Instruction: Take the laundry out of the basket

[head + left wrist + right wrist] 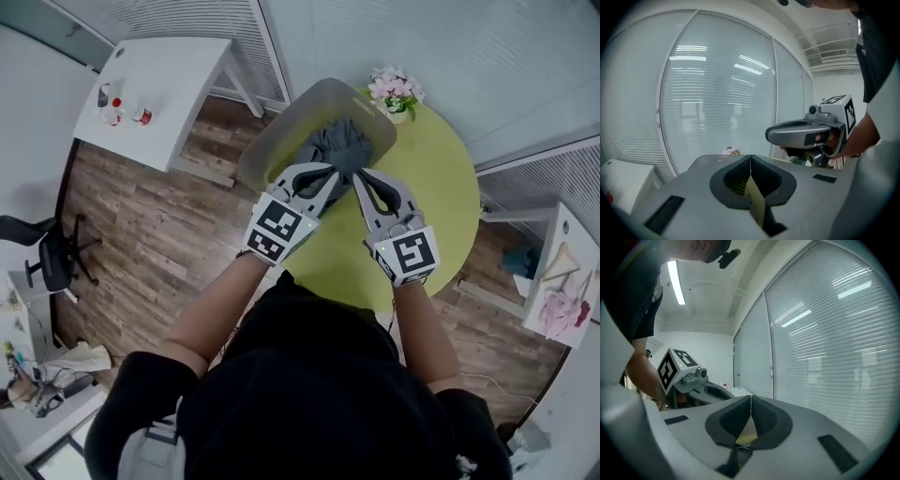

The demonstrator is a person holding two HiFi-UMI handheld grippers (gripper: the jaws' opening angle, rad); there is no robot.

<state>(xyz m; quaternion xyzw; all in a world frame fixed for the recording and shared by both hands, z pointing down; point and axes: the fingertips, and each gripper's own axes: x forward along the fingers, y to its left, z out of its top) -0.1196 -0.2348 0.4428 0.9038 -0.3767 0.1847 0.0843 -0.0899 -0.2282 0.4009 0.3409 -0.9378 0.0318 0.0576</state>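
Note:
A grey laundry basket [277, 131] stands on the round green table [436, 192] with dark grey laundry [339, 142] heaped inside. My left gripper [330, 174] and right gripper [362, 178] hover side by side at the basket's near edge, tips just over the clothes. In the left gripper view the left gripper [750, 157] has its ribbed pads pressed together with nothing between them, and the right gripper [806, 133] shows beside it. In the right gripper view the right gripper [751, 398] is likewise shut and empty. Neither gripper view shows the laundry.
A pot of pink flowers [396, 94] sits on the table just right of the basket. A white side table [159, 84] with small bottles stands at the back left, and an office chair [52, 258] on the wooden floor at the left. Blinds cover the windows behind.

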